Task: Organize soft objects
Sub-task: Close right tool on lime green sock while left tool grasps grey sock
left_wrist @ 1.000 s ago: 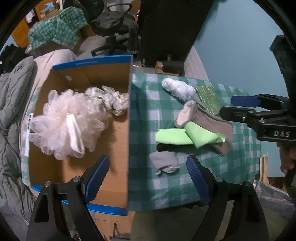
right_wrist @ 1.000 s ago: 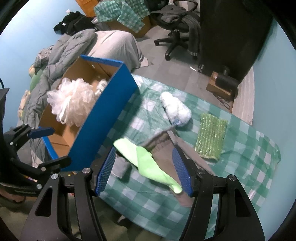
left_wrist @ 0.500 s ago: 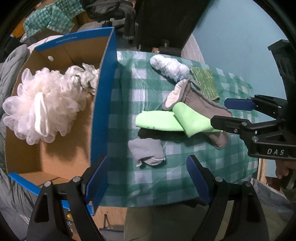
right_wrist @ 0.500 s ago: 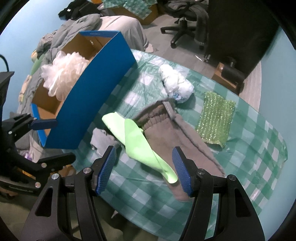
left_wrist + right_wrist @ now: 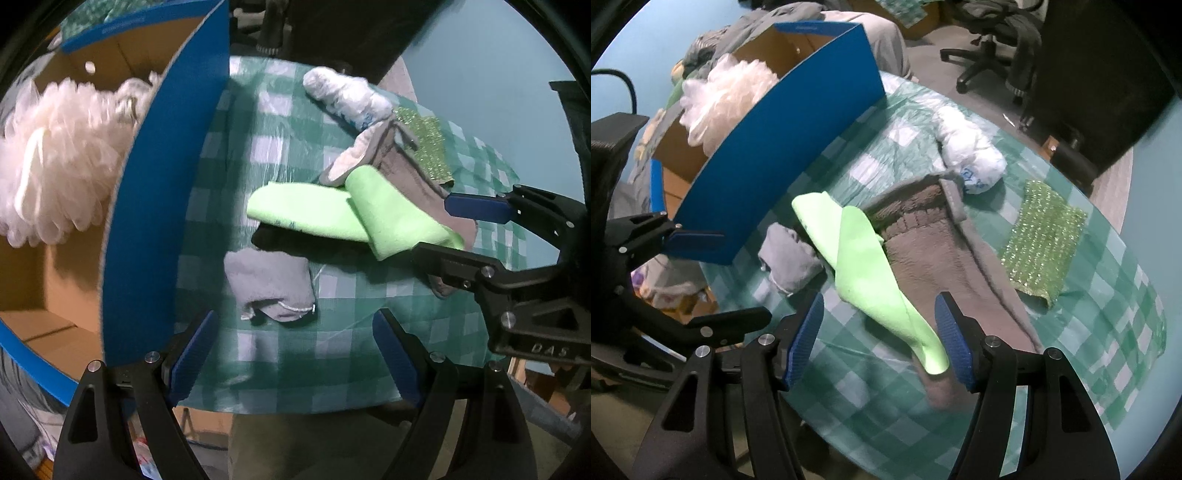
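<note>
Light blue walls (image 5: 1156, 155), grey floor (image 5: 934, 44), a black office chair (image 5: 993, 48), a dark cabinet (image 5: 1086, 66), and a checked tabletop (image 5: 1108, 332).

Left gripper (image 5: 291, 350): matte black frame, 2 angular arms with triangular cut-outs, lower part of the left wrist frame.
Left pads (image 5: 192, 356): blue, ribbed, long and flat.
Left screws: 2 silver round heads on each arm, just behind the pads.
Right gripper (image 5: 879, 338): same black skeletal build, 2 arms with triangular openings, bottom of the right wrist frame.
Right pads (image 5: 955, 349): blue with fine cross-hatch texture.
Right marking: raised letters "DAS" on its black body, at the lower right of the left wrist frame.
Cable: thin black lead, upper left edge of the right wrist frame.
</note>
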Motion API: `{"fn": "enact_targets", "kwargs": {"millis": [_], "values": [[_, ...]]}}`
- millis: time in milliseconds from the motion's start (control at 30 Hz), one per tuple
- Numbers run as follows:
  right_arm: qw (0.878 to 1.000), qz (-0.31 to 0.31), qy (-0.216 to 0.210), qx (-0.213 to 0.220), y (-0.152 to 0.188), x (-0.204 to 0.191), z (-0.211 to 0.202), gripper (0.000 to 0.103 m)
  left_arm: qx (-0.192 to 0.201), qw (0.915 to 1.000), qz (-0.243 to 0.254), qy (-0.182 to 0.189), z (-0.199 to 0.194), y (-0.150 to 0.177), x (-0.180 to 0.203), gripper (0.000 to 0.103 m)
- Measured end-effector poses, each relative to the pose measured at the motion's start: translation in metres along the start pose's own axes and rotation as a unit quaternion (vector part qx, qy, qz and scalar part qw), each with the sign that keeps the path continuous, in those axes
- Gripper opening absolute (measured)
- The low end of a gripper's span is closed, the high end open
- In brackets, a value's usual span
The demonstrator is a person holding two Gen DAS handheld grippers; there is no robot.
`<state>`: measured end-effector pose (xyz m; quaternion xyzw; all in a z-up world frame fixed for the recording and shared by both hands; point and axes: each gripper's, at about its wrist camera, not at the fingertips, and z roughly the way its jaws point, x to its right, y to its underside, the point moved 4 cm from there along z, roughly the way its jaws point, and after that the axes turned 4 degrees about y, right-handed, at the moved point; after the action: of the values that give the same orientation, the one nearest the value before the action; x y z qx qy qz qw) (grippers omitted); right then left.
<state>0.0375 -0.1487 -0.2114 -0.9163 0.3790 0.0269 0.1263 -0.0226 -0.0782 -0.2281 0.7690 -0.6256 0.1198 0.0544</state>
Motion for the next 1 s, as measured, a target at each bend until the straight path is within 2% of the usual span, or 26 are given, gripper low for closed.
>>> {"fn": "enact_targets", "kwargs": {"millis": [233,333,400,467,533,567,733,1000], "values": [[1.000,0.003,0.000,-0.013,0.000,0.002,0.019,0.061,-0.005,0.9999,-0.009,-0.010,0.016,-0.001,0.000,0.087],[1.000,0.000,0.003,-0.021,-0.001,0.000,0.025,0.050,-0.008,0.9998,-0.006,-0.015,0.022,-0.002,-0.001,0.087],[1.000,-0.001,0.004,-0.023,-0.001,-0.002,0.026,0.039,-0.007,0.9998,-0.003,-0.017,0.026,-0.002,-0.002,0.087],[1.000,0.006,0.002,-0.026,-0.002,-0.002,0.027,0.019,-0.011,0.9997,0.000,-0.021,0.030,-0.003,-0.002,0.087],[0.999,0.019,-0.012,-0.023,-0.003,-0.001,0.024,0.017,-0.017,0.9996,0.002,-0.024,0.034,-0.003,-0.004,0.087],[0.999,0.023,-0.019,-0.020,-0.003,-0.002,0.021,0.012,-0.018,0.9995,0.002,-0.025,0.036,-0.003,-0.004,0.087],[0.998,0.047,-0.047,-0.008,0.002,-0.001,0.007,0.010,-0.025,0.9992,-0.003,-0.029,0.045,-0.005,-0.009,0.087],[0.994,0.087,-0.064,0.009,0.018,0.002,-0.016,0.010,-0.032,0.9990,-0.009,-0.029,0.064,-0.018,-0.004,0.087]]}}
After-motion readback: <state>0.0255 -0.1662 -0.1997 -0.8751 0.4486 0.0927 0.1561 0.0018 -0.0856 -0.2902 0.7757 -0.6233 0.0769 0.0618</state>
